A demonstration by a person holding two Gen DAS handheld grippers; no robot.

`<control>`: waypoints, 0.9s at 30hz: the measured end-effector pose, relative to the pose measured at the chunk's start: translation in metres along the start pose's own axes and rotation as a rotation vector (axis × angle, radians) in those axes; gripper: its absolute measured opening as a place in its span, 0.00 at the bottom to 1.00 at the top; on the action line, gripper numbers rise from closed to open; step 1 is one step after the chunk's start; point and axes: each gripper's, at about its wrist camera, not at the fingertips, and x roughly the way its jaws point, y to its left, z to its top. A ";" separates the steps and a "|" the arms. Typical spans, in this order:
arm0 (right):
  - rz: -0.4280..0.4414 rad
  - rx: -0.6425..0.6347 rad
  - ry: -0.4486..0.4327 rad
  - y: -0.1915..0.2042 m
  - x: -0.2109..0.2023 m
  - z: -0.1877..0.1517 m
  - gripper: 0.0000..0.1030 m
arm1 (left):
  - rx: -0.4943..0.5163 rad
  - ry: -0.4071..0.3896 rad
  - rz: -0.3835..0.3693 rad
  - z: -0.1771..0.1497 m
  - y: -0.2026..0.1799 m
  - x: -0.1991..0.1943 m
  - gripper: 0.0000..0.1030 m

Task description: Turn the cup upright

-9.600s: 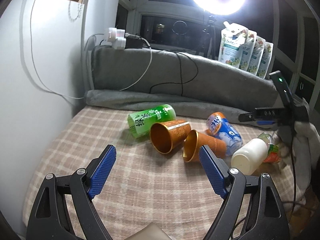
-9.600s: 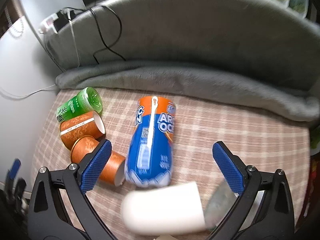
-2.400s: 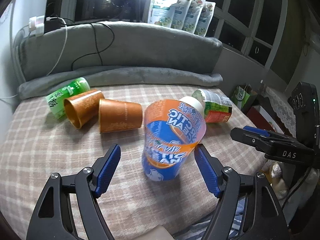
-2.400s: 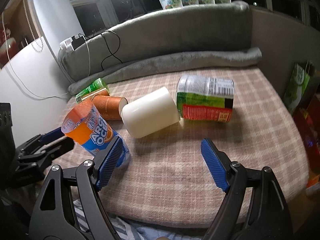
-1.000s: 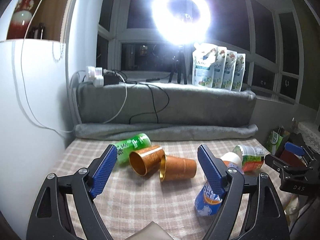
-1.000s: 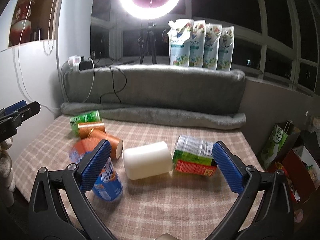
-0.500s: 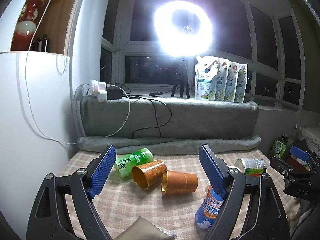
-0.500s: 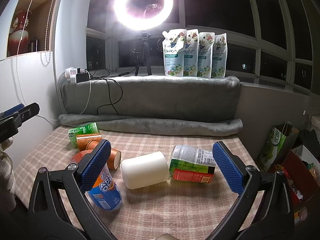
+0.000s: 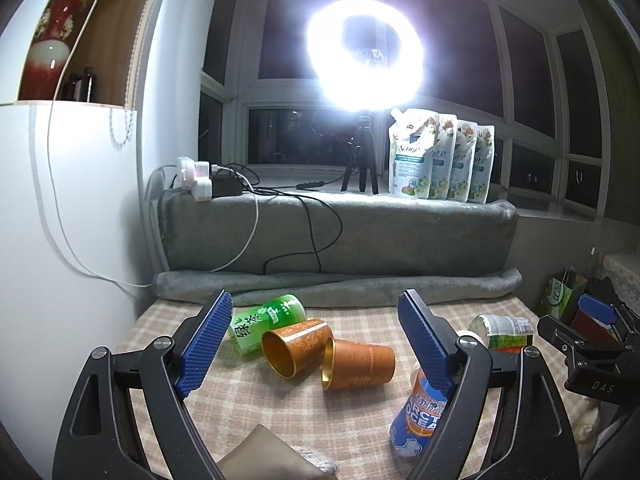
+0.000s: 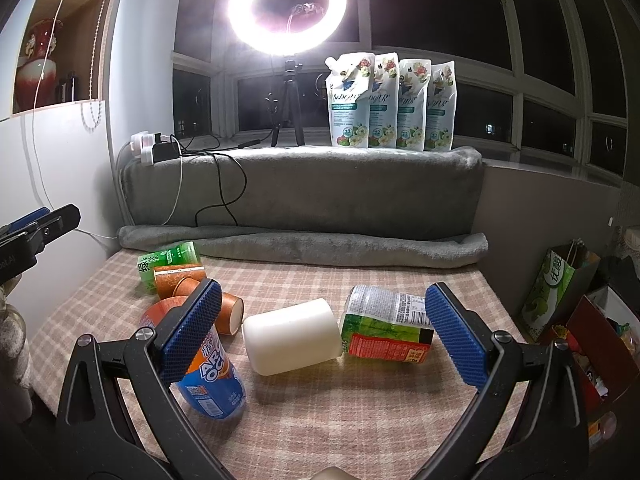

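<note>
The blue and orange Arctic Ocean cup [image 9: 418,416] stands upright on the checked cloth, partly behind my left gripper's right finger; it also shows in the right wrist view [image 10: 212,380] behind my right gripper's left finger. My left gripper [image 9: 316,344] is open and empty, raised back from the cups. My right gripper [image 10: 332,336] is open and empty. Two orange cups [image 9: 296,346] [image 9: 358,364], a green cup [image 9: 264,322], a white cup [image 10: 292,336] and a green-labelled cup [image 10: 386,330] lie on their sides.
A grey cushion [image 10: 304,196] with cables and a power strip [image 9: 200,178] backs the checked cloth [image 10: 360,412]. A ring light [image 10: 286,6] and refill pouches [image 10: 390,106] stand on the sill. A white cabinet [image 9: 60,240] is left; bags and boxes [image 10: 560,292] are right.
Both grippers have drawn back and lifted slightly, so the cups look smaller and lower. The blue and orange cup stays upright where it stood.
</note>
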 end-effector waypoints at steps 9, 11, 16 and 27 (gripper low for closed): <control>0.001 0.001 0.003 0.001 0.001 -0.002 1.00 | -0.006 0.008 -0.002 -0.002 0.000 0.001 0.82; 0.001 0.001 0.003 0.000 0.001 -0.002 1.00 | -0.007 0.008 -0.003 -0.002 0.000 0.001 0.82; 0.002 0.001 0.003 0.001 0.001 -0.002 1.00 | -0.006 0.010 -0.004 -0.002 0.000 0.000 0.82; 0.001 0.003 0.005 0.001 0.001 -0.002 1.00 | -0.007 0.011 -0.003 -0.003 0.002 0.000 0.82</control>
